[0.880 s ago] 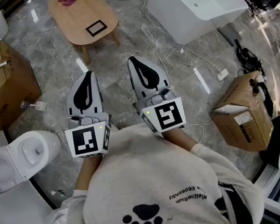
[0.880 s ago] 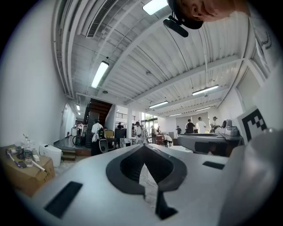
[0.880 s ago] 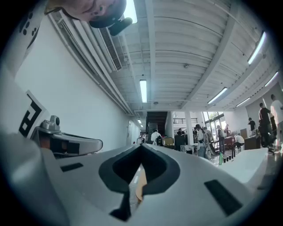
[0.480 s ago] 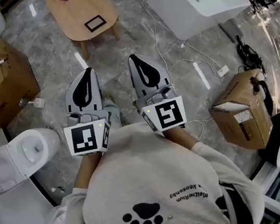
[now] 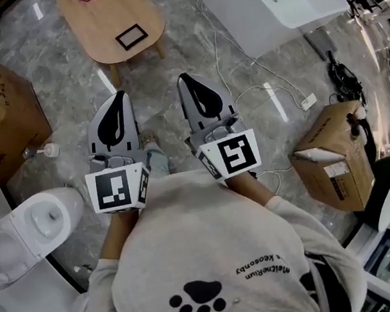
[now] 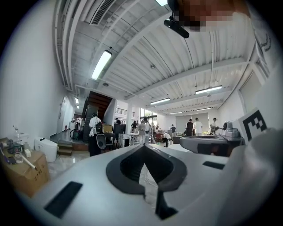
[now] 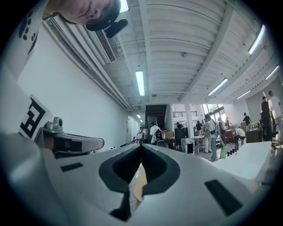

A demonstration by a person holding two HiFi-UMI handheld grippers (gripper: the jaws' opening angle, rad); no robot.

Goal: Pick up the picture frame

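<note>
Left claw [image 5: 121,99] and right claw [image 5: 186,83] were closed, empty; picture frame [image 5: 133,36] lay far on the surface [image 5: 98,29]: best step closer, then open.

Wooden table [image 5: 95,26] — far end cropped

Two grippers [image 5: 120,97] [image 5: 185,81], two cardboard boxes [image 5: 0,120] [image 5: 336,158] — one table [image 5: 97,24], one picture frame [image 5: 133,37].

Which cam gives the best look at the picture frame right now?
Head view: the picture frame lies flat on the oval wooden table, whole and unblocked. The left gripper view and right gripper view look out level over the room and ceiling; neither shows the frame.
</note>
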